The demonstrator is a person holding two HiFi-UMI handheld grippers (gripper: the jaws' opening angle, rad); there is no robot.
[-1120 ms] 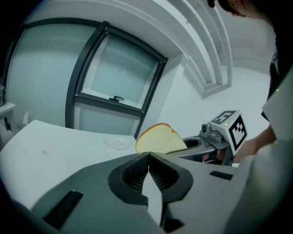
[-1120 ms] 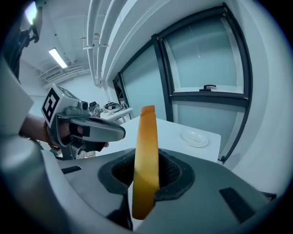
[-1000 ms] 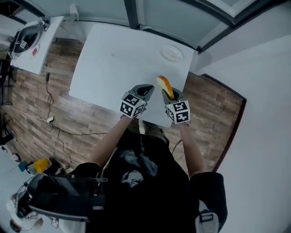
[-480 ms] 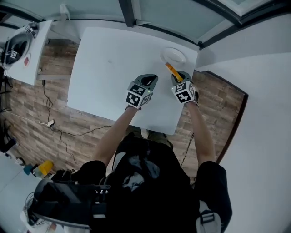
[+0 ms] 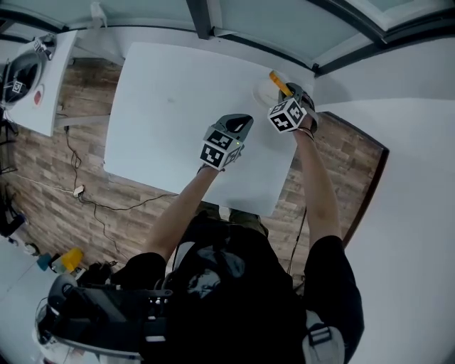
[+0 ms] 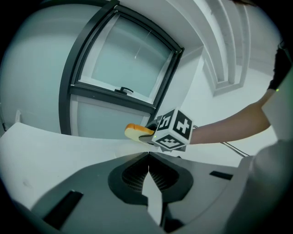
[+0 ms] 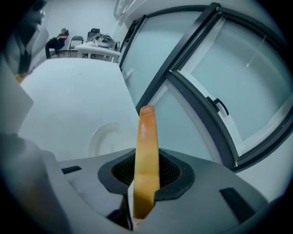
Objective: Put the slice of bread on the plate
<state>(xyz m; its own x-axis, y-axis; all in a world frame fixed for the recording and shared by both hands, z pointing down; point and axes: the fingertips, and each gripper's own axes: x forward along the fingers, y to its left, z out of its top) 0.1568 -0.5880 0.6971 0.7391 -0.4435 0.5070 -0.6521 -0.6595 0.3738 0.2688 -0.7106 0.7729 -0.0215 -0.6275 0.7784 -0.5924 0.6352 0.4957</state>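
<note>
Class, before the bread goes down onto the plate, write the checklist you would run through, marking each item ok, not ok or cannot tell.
1. Grip of right tool on slice of bread: ok.
2. Visible part of plate bare: ok.
3. Slice centred above plate: not ok; the right gripper view shows the plate to its left.
4. Slice turned flat: not ok; it appears held on edge.
5. The left tool shut, empty, away from plate: ok.
6. Height above plate: cannot tell.

Open tabletop (image 5: 170,106) left of plate (image 5: 260,92); window (image 5: 142,14) just behind.
</note>
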